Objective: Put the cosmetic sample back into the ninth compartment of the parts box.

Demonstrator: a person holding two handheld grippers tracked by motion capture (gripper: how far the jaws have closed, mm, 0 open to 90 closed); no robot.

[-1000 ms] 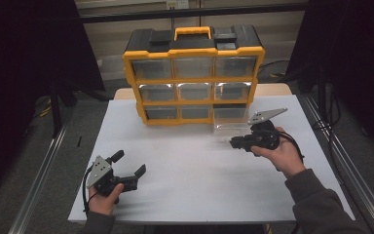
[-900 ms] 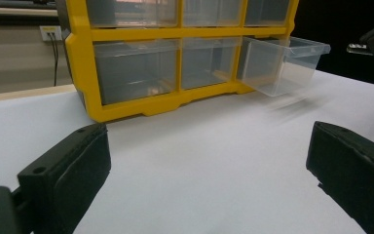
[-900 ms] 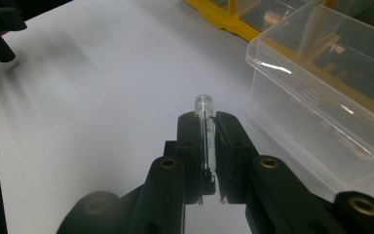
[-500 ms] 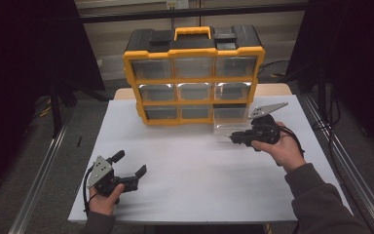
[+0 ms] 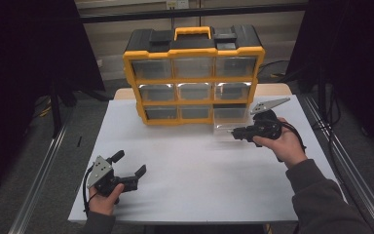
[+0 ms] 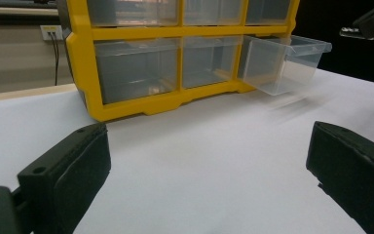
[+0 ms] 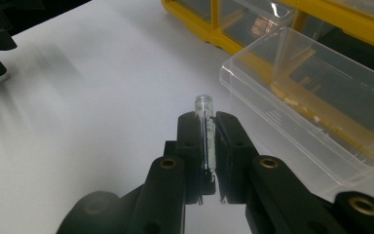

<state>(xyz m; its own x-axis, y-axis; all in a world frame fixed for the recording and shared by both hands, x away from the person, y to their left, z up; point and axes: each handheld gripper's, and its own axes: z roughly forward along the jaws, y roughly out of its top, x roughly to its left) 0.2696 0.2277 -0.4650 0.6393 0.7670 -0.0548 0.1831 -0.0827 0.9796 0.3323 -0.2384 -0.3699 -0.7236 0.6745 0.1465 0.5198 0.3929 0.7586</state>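
Note:
A yellow and black drawer organizer stands at the table's far side. Its bottom-right clear drawer is pulled out, and its open top shows close by in the right gripper view. My right gripper hovers just in front of that drawer. It is shut on a small clear tube that stands upright between the pads. My left gripper rests near the front left of the table. Its jaws are open wide with nothing between them, facing the organizer and the drawer.
A white sheet covers the table, and metal rails run along both sides. The organizer's other drawers are closed. Dark curtains hang to the left and right. Open white surface lies between the two grippers.
My right gripper, still holding the tube, has shifted slightly up and toward the organizer beside the pulled-out drawer. The left gripper has stayed put.

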